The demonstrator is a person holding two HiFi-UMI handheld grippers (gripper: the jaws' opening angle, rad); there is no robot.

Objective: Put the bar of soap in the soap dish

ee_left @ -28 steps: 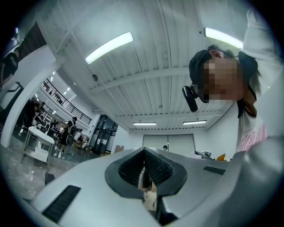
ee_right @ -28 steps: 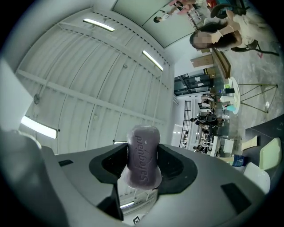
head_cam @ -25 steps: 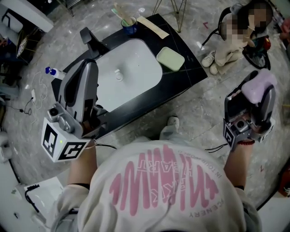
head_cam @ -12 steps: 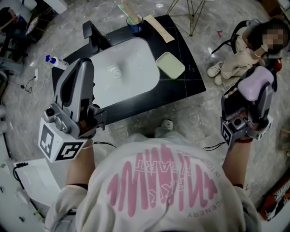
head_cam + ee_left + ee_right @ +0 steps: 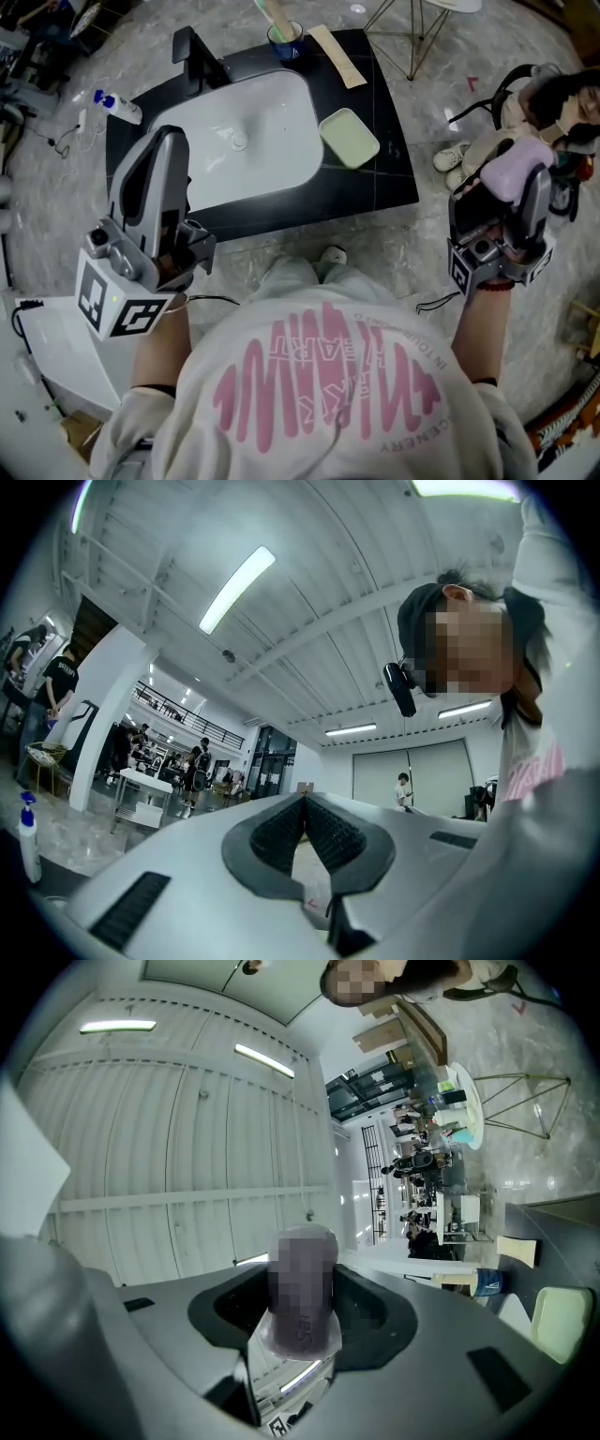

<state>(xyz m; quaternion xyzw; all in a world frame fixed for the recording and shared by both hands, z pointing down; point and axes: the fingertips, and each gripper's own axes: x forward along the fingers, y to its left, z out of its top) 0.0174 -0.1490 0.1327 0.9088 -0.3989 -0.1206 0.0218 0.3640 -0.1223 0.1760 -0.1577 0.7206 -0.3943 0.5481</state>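
A pale purple bar of soap (image 5: 513, 161) is clamped between the jaws of my right gripper (image 5: 517, 187), which is shut on it and held off the right side of the black counter (image 5: 394, 178). In the right gripper view the soap (image 5: 302, 1297) stands upright between the pads. The pale green soap dish (image 5: 349, 138) lies empty on the counter, right of the white basin (image 5: 272, 112); it also shows low at the right of that view as the dish (image 5: 561, 1322). My left gripper (image 5: 161, 142) hovers over the counter's front left, its pads (image 5: 330, 834) meeting at the tip, holding nothing.
A black faucet (image 5: 193, 52) stands behind the basin. A blue cup (image 5: 285, 37) with a toothbrush and a wooden strip (image 5: 336, 54) sit at the counter's back. A spray bottle (image 5: 118, 105) lies on the floor, left. A person (image 5: 553, 94) sits on the floor, right.
My right gripper has drifted left and lower with the soap still held. The left gripper has shifted a little toward the counter's front edge. The head view has swung.
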